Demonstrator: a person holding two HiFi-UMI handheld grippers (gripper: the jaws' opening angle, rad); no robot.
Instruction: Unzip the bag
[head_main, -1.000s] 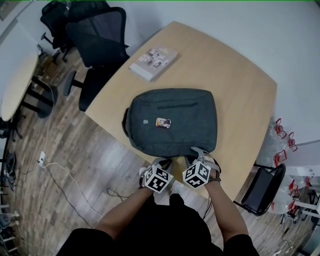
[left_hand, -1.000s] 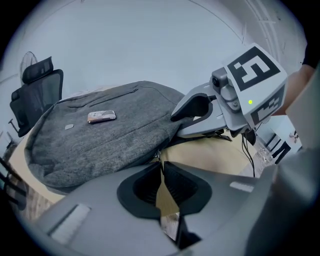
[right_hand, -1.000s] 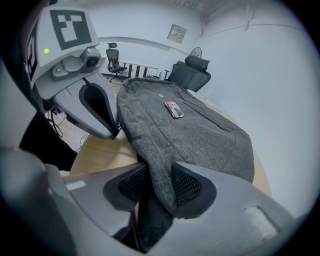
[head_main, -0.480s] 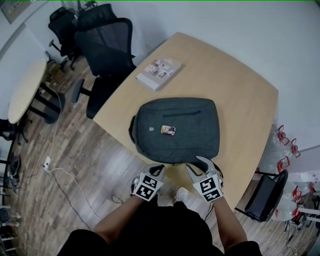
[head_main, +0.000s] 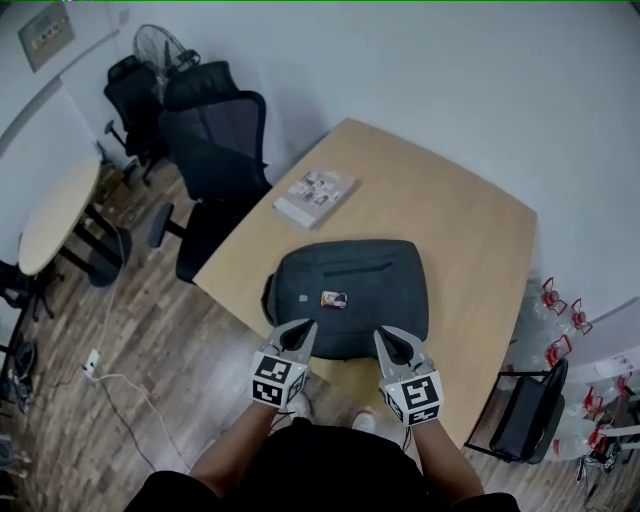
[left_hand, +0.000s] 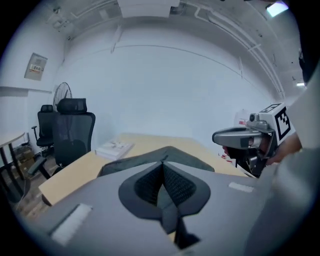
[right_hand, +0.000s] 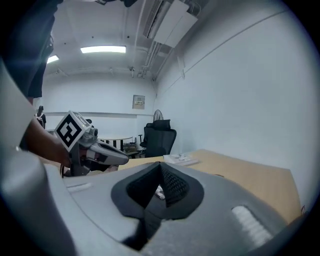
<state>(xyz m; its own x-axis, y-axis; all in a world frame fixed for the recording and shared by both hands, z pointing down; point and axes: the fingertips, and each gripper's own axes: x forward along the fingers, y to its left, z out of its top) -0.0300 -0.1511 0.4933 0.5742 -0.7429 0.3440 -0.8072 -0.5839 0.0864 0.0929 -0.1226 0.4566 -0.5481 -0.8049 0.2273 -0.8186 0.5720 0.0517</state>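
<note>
The left tongs (head_main: 303, 328) and right tongs (head_main: 384, 336) have lifted above the bag (head_main: 355, 290)'s near edge. The right have just clenched on nothing, and the left are clenched empty too. Only the head view shows the bag's label (head_main: 333, 299).

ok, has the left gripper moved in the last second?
Yes. Against the bag, the left gripper has shifted left along its near edge, away from the right gripper.

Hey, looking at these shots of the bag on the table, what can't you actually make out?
- Zip pull on the bag: head view, too small to find; the bag's near edge is partly behind the left gripper and right gripper.
- Left gripper view: its own shut jaws block most of the bag.
- Patch on the bag and booklet cover: print too small, head view.
</note>
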